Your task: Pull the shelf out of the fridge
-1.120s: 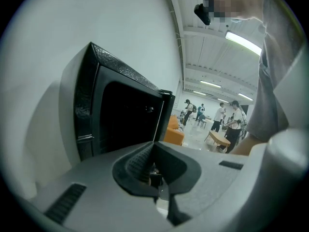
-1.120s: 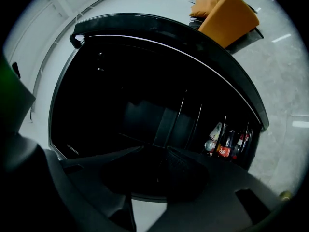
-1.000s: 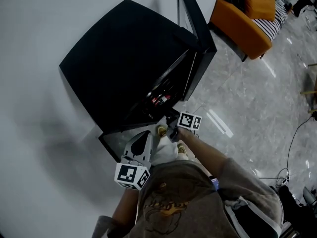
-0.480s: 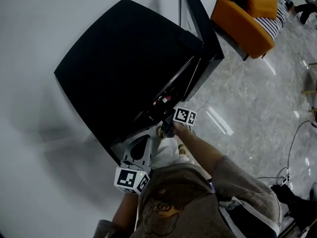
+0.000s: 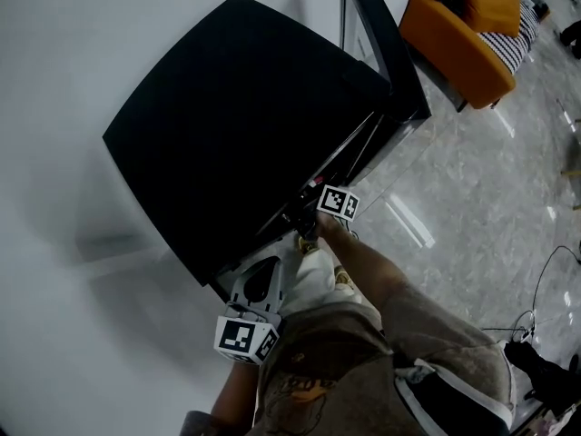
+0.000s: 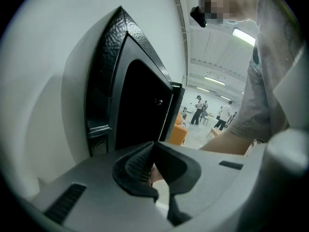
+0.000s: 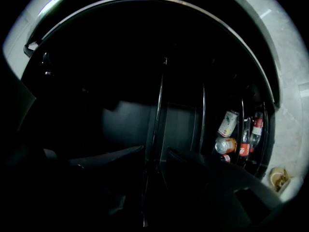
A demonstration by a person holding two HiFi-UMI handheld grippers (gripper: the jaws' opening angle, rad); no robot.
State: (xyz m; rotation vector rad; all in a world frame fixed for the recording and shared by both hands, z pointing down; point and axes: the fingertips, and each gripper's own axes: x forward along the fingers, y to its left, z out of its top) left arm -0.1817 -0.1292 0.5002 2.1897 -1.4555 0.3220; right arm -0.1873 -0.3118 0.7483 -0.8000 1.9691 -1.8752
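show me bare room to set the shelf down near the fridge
Free: floor between the door and sofa; the fridge top. Crowded: inside by the bottles, and the front, where the person stands.

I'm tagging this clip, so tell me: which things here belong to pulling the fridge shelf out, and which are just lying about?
In the job: fridge, its open door, shelf, right gripper with jaws apart astride the shelf's edge.
Lying about: drink bottles inside, orange sofa, floor cable; left gripper, shut and empty.
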